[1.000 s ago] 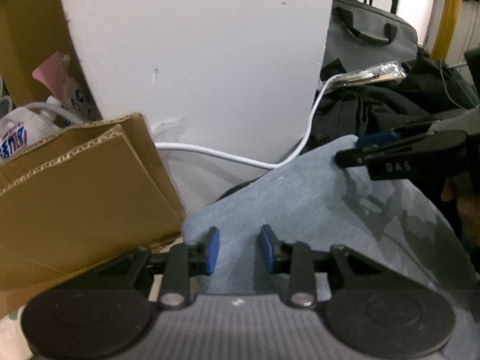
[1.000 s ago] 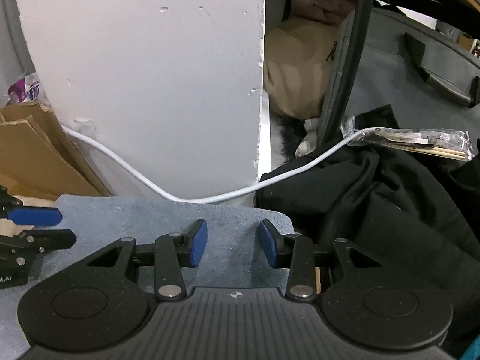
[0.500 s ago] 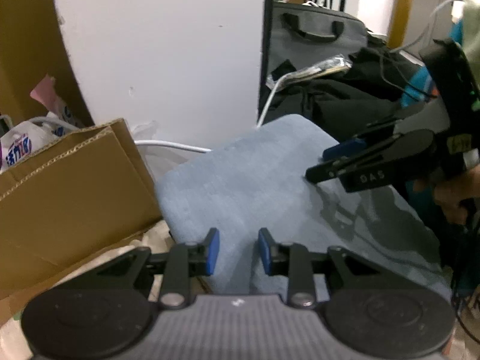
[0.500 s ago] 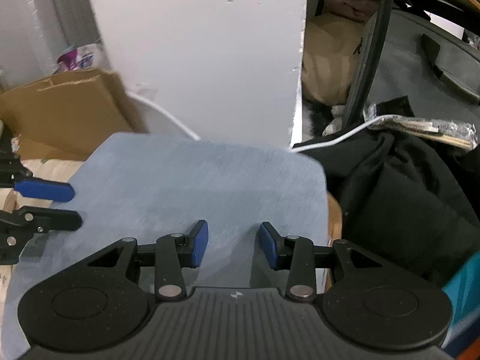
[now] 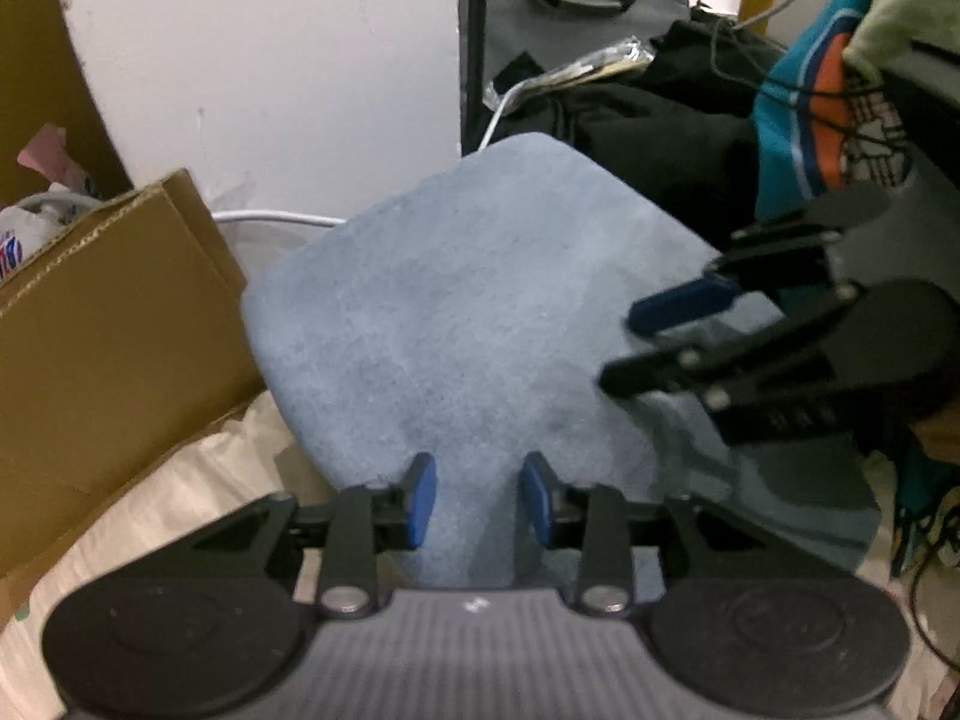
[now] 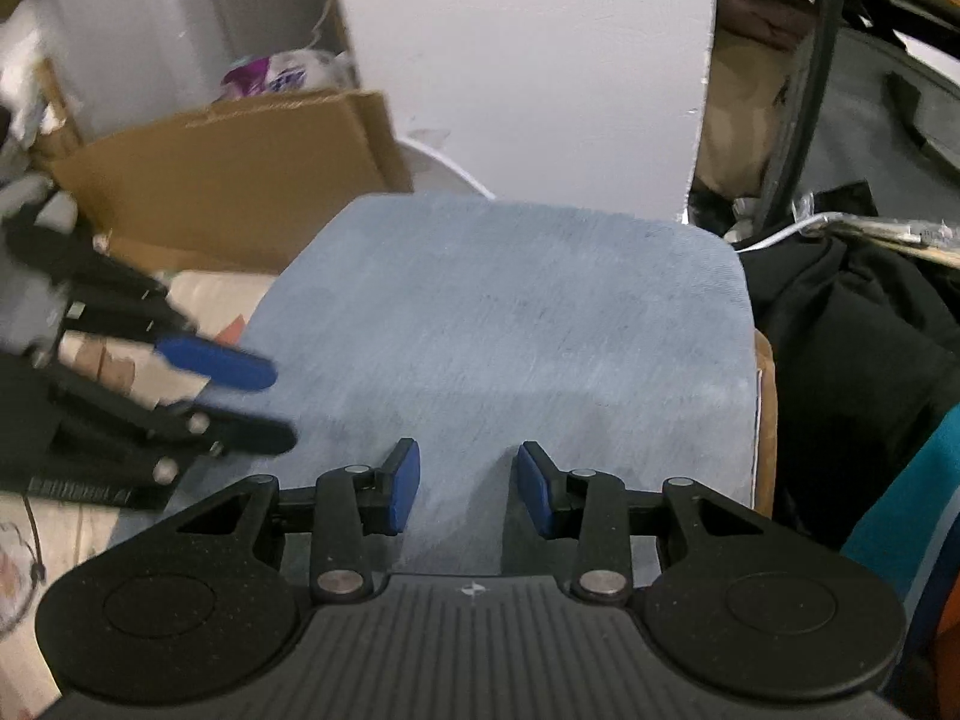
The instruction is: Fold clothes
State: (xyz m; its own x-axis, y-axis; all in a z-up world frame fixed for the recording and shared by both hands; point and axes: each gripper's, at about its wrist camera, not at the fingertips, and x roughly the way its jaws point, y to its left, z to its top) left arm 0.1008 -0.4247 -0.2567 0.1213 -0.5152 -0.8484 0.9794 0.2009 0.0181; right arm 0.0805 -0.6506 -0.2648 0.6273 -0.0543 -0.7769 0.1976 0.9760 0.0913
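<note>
Garment: light blue-grey denim-like folded cloth (image 5: 480, 312), lying flat with rounded corners, in front of both grippers and reaching under their fingertips; also seen in the right wrist view (image 6: 528, 324).
Surface: cream-white crumpled sheet or bag (image 5: 180, 492) shows under the cloth's left edge; what carries it all cannot be told.
Left gripper: black two-finger tool with blue pads (image 5: 477, 501), jaws apart by a moderate gap, nothing between them, cloth just beneath; in the right wrist view it enters from the left, blurred (image 6: 240, 402), its tips over the cloth's left edge.
Right gripper: same black tool with blue pads (image 6: 468, 489), jaws apart by a moderate gap, holding nothing, above the cloth's near edge; in the left wrist view it comes in from the right (image 5: 654, 342), blurred.
Room behind: white plaster pillar (image 5: 270, 78) straight ahead, thin white cable (image 5: 282, 217) running along its foot behind the cloth.
Left side: brown corrugated cardboard box (image 5: 108, 324) just beside the cloth.
Right side: pile of black clothing (image 5: 648, 126), grey zip bag with black handles (image 5: 576, 6) behind it, teal garment with orange stripe (image 5: 804, 120) further right.
Writing: printed packaging beyond the cardboard (image 6: 282, 78) is too blurred to read.
</note>
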